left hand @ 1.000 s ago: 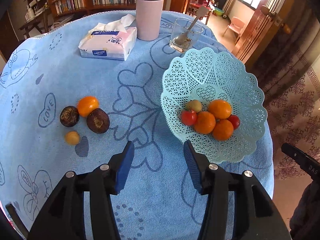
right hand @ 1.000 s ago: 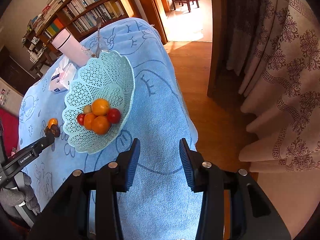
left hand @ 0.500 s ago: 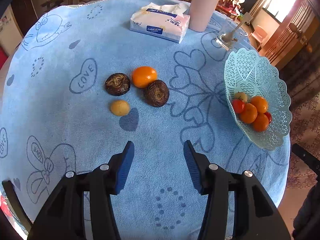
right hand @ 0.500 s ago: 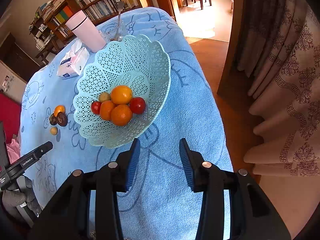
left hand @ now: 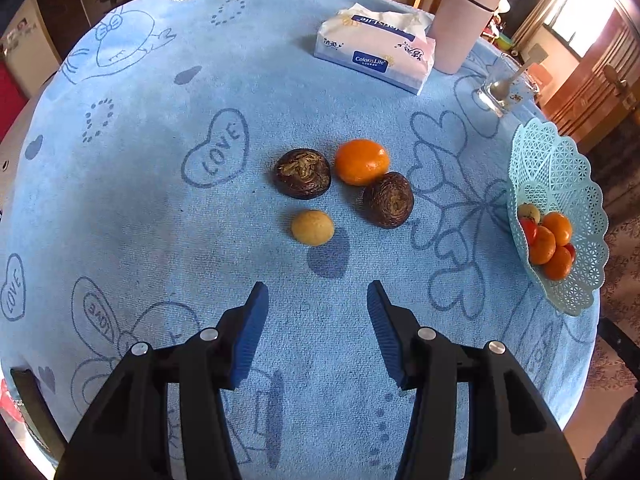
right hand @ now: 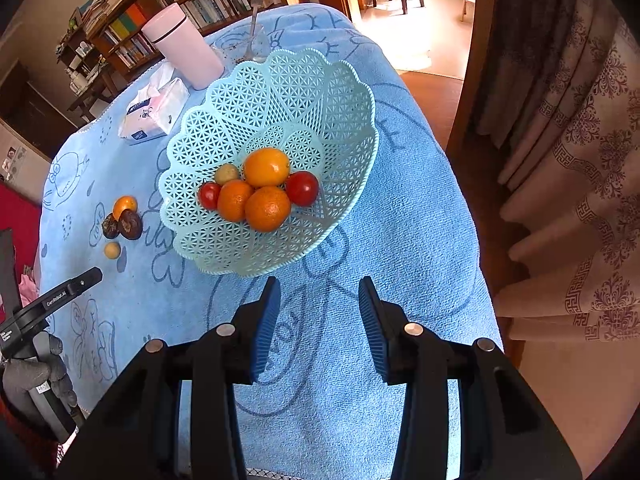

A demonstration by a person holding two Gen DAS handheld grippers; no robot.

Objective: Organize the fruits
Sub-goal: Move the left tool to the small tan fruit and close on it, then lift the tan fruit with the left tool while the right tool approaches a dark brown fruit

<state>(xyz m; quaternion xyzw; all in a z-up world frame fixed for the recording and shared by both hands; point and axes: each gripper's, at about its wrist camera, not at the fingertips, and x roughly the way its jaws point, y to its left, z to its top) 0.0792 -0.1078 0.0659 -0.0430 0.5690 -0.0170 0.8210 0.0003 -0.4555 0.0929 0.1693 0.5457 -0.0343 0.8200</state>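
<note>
Four loose fruits lie in a cluster at the centre of the left wrist view on the blue printed cloth that covers the tabletop [left hand: 132, 184]: a mandarin [left hand: 362, 161] at the top, a dark brown wrinkled fruit [left hand: 303, 173] just to its left, a second dark brown fruit [left hand: 388, 199] just below and right of the mandarin, and a small yellowish round fruit [left hand: 312, 227] lowest, apart from the others. The pale blue lattice fruit basket [left hand: 560, 184] sits at the right edge of that view, well apart from the cluster; in the right wrist view the basket [right hand: 288, 92] fills the centre and holds three mandarins, two red tomatoes [right hand: 302, 187] and one small yellowish fruit, all bunched at its bottom. The left gripper [left hand: 318, 306] hovers in the lower middle of its frame, just below the small yellowish fruit, its blue-padded jaws parted and empty. The right gripper [right hand: 316, 300] hangs below the basket's near rim, its jaws likewise apart with only cloth between them. At the lower left of the right wrist view a grey-gloved hand [right hand: 34, 376] grips the left tool's handle. Toward the top of the left wrist view stand a tissue pack [left hand: 374, 54], a pink cylindrical flask [left hand: 464, 20] and a glass with a spoon [left hand: 502, 92]; bookshelves run behind.
</note>
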